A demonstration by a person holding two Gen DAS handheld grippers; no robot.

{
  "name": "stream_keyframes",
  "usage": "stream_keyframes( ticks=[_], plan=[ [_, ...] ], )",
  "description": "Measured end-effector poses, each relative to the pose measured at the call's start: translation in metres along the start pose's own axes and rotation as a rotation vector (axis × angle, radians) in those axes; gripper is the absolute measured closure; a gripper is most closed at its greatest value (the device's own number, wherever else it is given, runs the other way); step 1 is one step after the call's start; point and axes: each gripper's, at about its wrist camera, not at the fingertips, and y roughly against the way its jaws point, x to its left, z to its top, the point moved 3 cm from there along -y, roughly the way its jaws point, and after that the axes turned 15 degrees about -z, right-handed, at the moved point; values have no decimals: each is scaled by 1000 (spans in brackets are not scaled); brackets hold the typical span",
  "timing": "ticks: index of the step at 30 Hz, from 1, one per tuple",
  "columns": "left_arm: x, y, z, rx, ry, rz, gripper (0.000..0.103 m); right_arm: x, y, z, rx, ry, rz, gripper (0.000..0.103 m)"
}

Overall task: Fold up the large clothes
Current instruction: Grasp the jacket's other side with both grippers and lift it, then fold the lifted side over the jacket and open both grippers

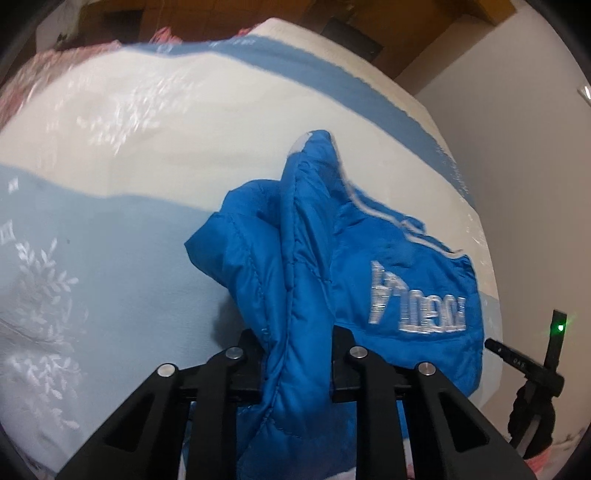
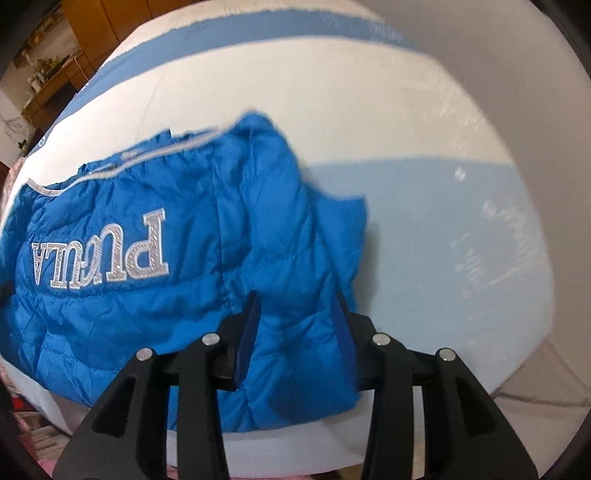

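A bright blue padded jacket (image 1: 406, 280) with silver lettering lies crumpled near the edge of a bed with a white and pale blue cover (image 1: 110, 258). My left gripper (image 1: 295, 339) is shut on a bunched ridge of the jacket, which rises as a fold between the fingers. In the right wrist view the jacket (image 2: 110, 314) spreads to the left with its lettering upside down. My right gripper (image 2: 297, 299) is shut on a puffy edge of it, and the fabric fills the gap and hangs below the jaws over the bed cover (image 2: 443, 240).
A pale wall (image 1: 517, 110) runs close along the bed's right side. Wooden furniture (image 2: 92, 22) stands beyond the far end. Pink patterned fabric (image 1: 37, 74) lies at the far left of the bed. A black device with a green light (image 1: 554, 332) shows at the right.
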Motion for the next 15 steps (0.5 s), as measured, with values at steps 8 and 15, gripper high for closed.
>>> stream_keyframes(
  ticks=[8, 15],
  plan=[
    [-84, 7, 10, 6, -96, 7, 82, -13, 13, -10, 24, -3, 67, 62],
    [-165, -27, 10, 62, -171, -24, 76, -25, 32, -10, -33, 14, 93, 59]
  ],
)
